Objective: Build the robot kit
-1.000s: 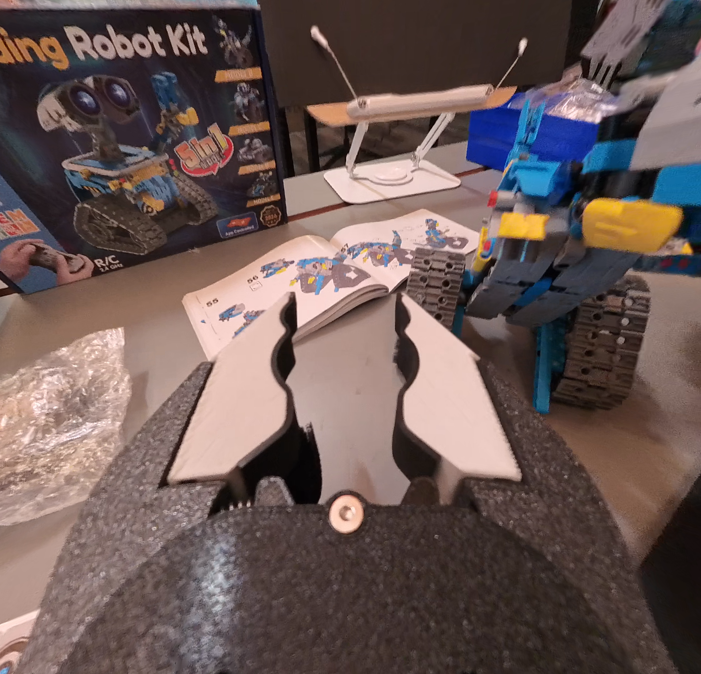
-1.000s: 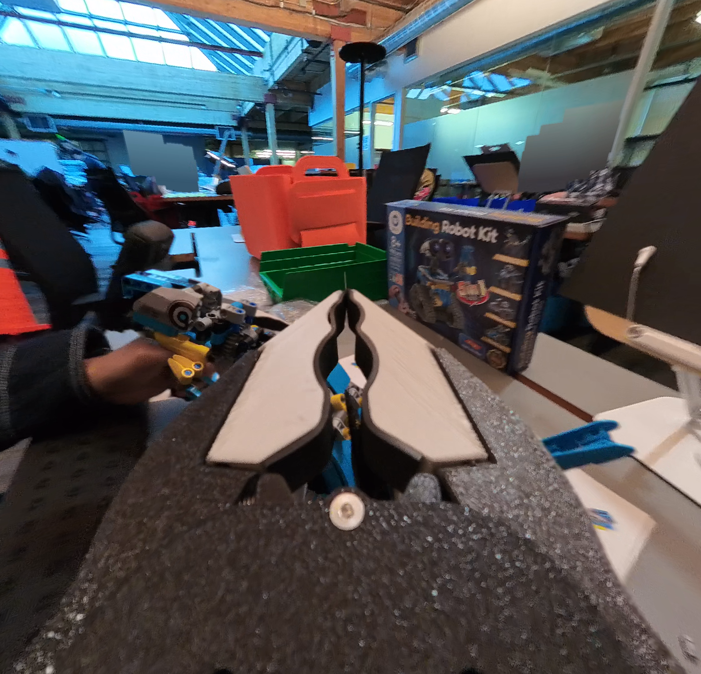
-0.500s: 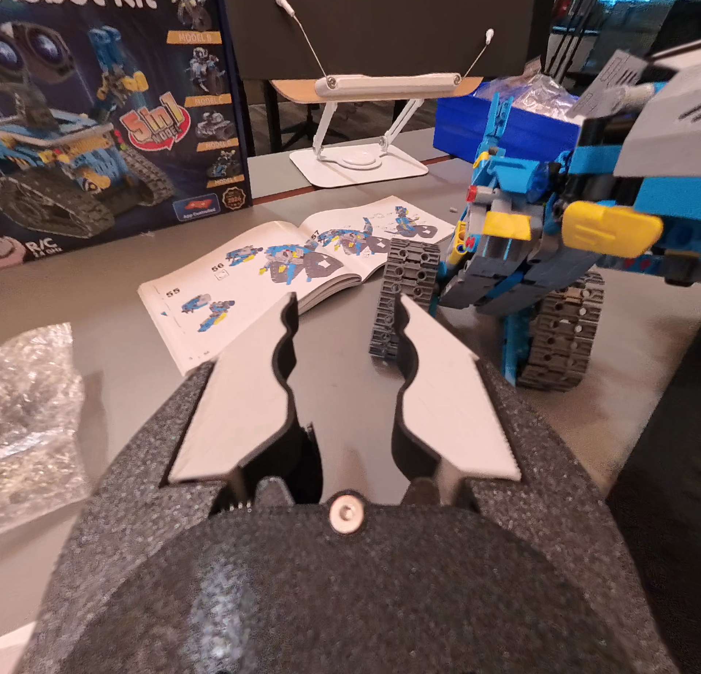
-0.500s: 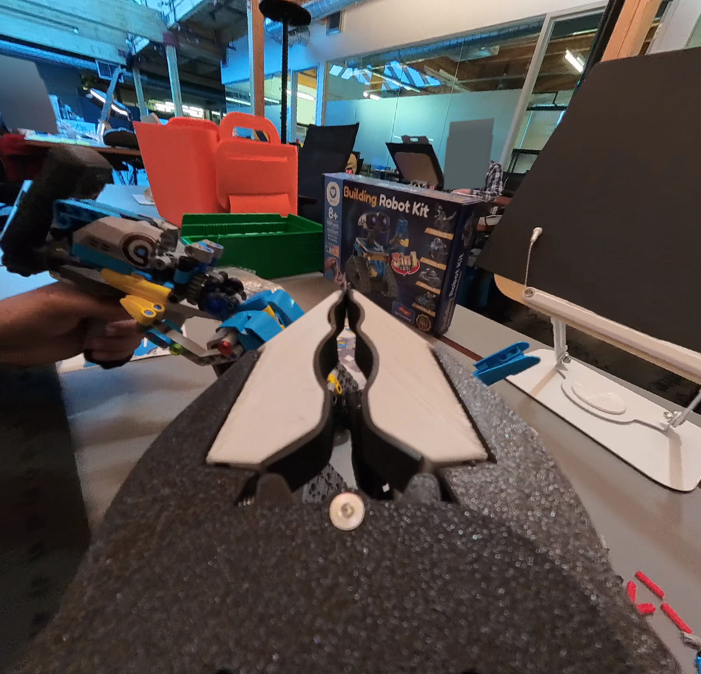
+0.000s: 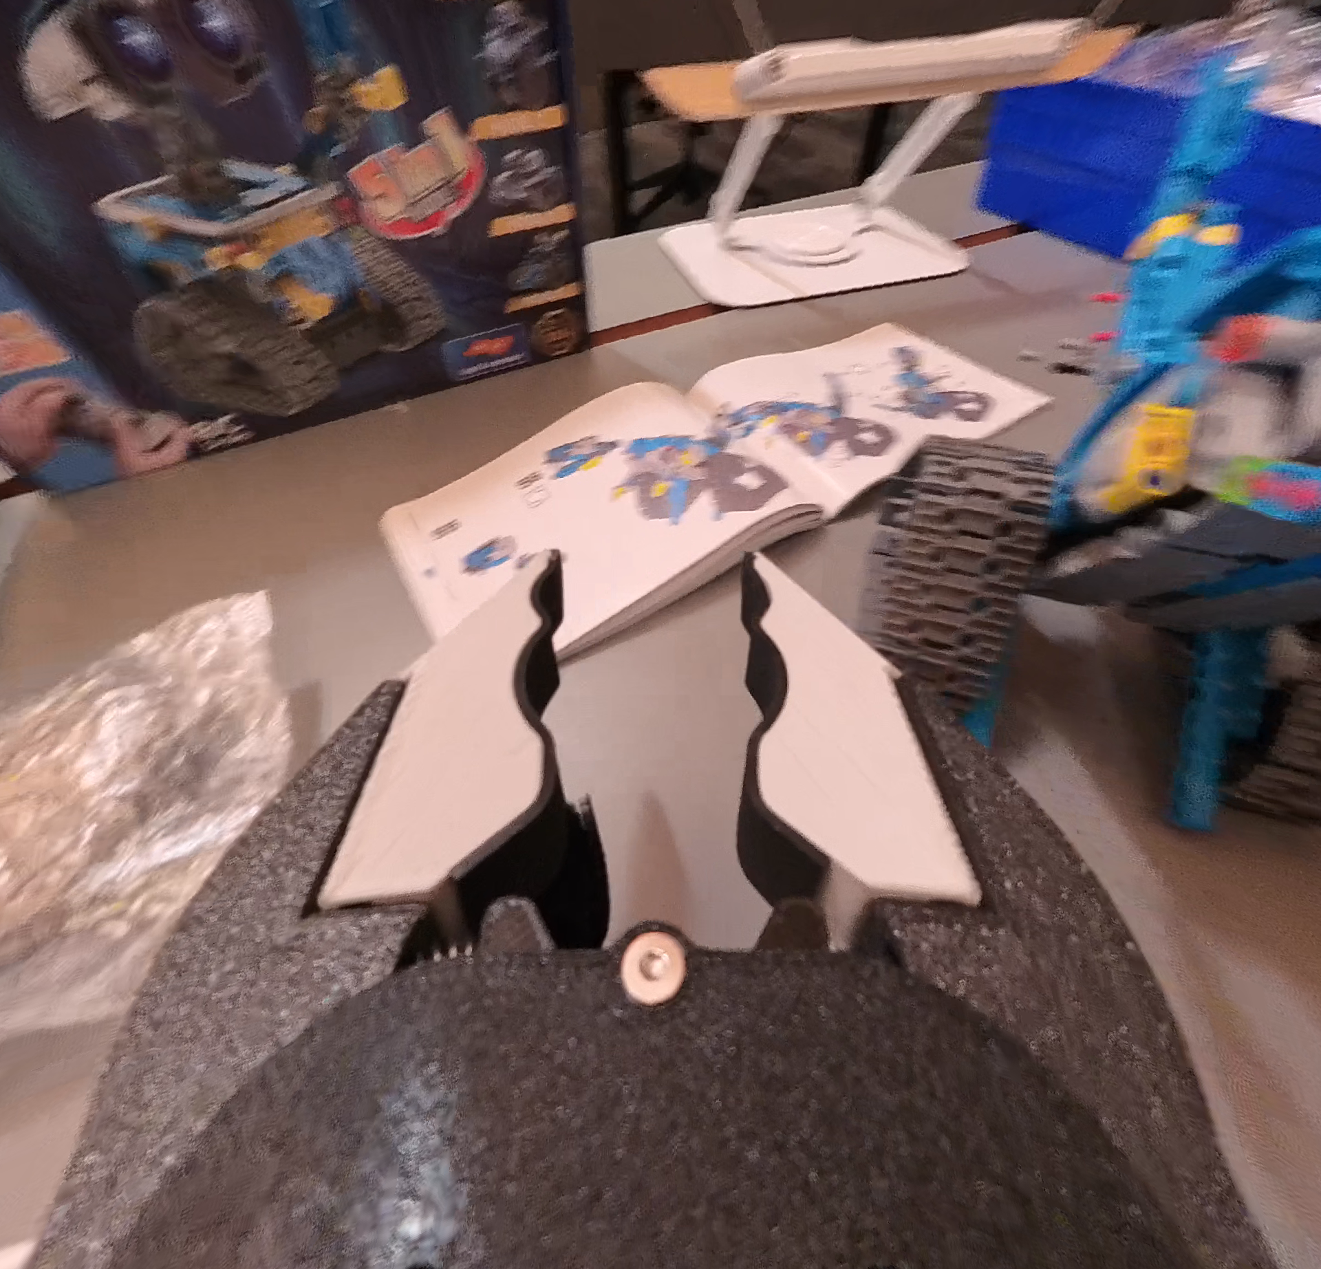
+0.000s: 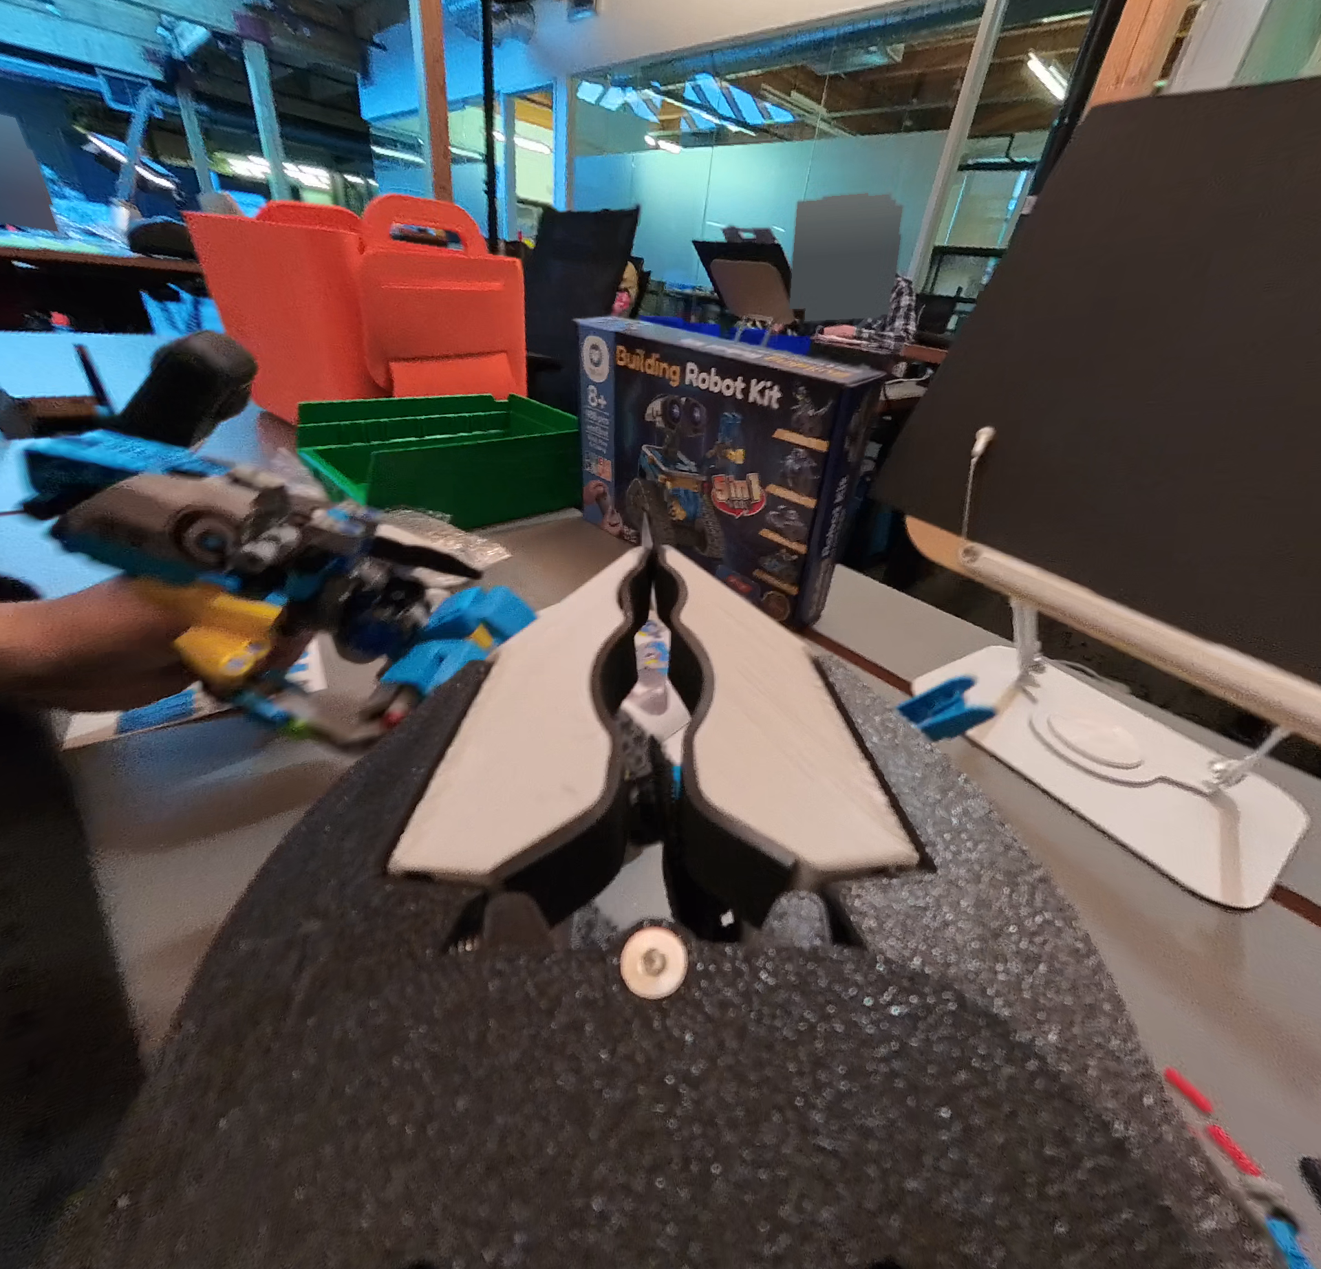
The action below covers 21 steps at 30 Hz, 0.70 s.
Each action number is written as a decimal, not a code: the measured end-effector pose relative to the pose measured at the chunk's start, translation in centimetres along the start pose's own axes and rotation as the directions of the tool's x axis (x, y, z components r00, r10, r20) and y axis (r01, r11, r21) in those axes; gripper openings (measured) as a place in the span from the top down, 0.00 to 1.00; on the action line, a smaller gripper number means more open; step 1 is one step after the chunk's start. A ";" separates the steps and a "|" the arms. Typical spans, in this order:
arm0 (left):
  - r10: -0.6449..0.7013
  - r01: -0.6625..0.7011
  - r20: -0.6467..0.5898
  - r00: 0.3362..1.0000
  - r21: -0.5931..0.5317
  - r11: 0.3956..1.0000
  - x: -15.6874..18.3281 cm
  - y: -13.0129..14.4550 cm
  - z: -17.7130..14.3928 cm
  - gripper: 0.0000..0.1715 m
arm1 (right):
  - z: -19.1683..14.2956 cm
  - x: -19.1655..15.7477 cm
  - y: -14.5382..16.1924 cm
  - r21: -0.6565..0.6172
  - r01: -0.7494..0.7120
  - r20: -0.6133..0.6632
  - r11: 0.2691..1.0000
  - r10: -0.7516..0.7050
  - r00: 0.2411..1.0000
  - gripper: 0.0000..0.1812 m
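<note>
A blue, grey and yellow toy robot (image 5: 1151, 448) with black rubber tracks (image 5: 951, 563) stands tilted on the grey table. My left gripper (image 5: 649, 563) is open and empty. It hovers low over the table at the near edge of an open instruction booklet (image 5: 643, 477), with the track just to its right. My right gripper (image 6: 650, 556) is shut, tips touching. Parts of the toy robot show in the gap between its fingers, so it seems to grip the toy from above. The toy's head end (image 6: 236, 541) sticks out to the left, in front of a hand.
The kit's dark box (image 5: 286, 198) stands at the back left and shows in the right wrist view (image 6: 722, 470). A crumpled plastic bag (image 5: 121, 770) lies left. A white stand (image 5: 808, 248), blue bin (image 5: 1115, 141), green tray (image 6: 443, 456) and orange case (image 6: 357, 313) ring the table.
My left gripper has swung left, so the toy robot now sits farther right in its view. The right gripper's tips have closed together, and the toy has tilted further.
</note>
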State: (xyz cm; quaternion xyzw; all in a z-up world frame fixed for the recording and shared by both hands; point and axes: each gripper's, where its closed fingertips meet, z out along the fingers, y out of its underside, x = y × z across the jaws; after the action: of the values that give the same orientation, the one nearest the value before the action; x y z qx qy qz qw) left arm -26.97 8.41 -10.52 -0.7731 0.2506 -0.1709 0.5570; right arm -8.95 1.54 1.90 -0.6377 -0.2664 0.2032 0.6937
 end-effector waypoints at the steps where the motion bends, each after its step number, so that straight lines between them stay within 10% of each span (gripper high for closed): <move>1: -0.021 0.021 0.033 0.999 -0.015 1.000 -0.6 0.2 0.2 0.71 | 0.8 0.6 -0.7 -0.012 0.016 -0.015 1.000 -0.016 1.000 1.00; 6: -0.026 0.026 -0.008 1.000 0.027 0.999 0.7 -0.3 0.9 0.70 | 5.6 2.4 0.5 -0.109 -0.007 0.010 0.994 0.008 1.000 1.00; 21: 0.044 -0.047 -0.125 0.991 -0.019 0.999 2.9 1.2 0.7 0.65 | 5.6 3.4 5.5 -0.144 -0.018 -0.053 0.989 0.010 0.999 1.00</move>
State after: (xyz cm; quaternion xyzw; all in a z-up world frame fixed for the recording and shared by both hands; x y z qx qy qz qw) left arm -24.45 6.96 -11.93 -0.7612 0.3042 -0.2034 0.5355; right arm -9.48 8.61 -2.94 -0.6932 -0.2575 0.1714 0.6510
